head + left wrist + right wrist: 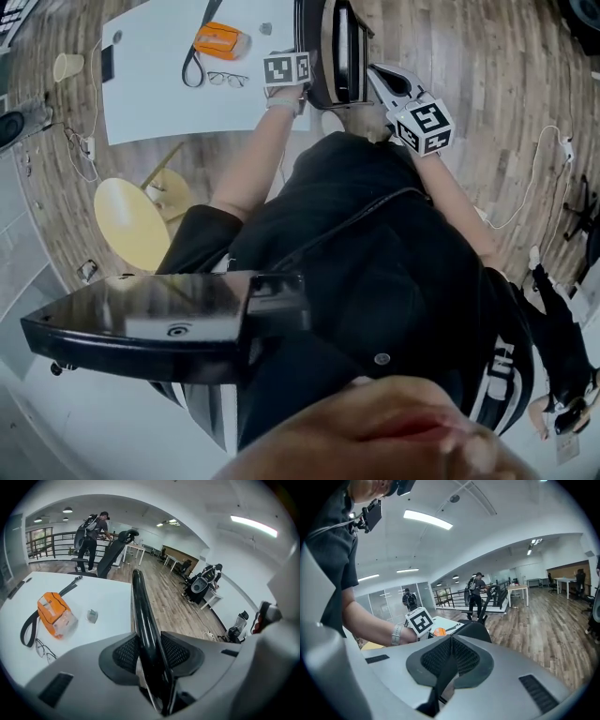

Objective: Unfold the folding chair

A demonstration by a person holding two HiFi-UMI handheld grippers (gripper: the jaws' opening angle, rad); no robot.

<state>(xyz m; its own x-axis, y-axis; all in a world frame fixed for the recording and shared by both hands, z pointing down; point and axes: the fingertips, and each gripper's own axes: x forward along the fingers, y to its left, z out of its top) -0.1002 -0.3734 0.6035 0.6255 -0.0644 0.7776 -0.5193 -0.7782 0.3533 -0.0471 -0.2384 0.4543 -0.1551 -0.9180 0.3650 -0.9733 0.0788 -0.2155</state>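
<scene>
A: Item: chair [342,52], folded, standing at counter [159,103]. Left gripper [150,651]: fingers pinch its black edge. Right gripper [451,656]: fingers pressed together, empty.
B: Risk: glossy edge may slip from the one-sided hold, so the chair could topple.

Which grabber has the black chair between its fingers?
The left gripper: the black folding chair sits edge-on between its fingers. The right gripper is shut and empty.

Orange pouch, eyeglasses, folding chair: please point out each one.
orange pouch [54,615], left gripper view, its top face.
eyeglasses [228,79], head view, the bridge.
folding chair [143,620], left gripper view, its black edge.
</scene>
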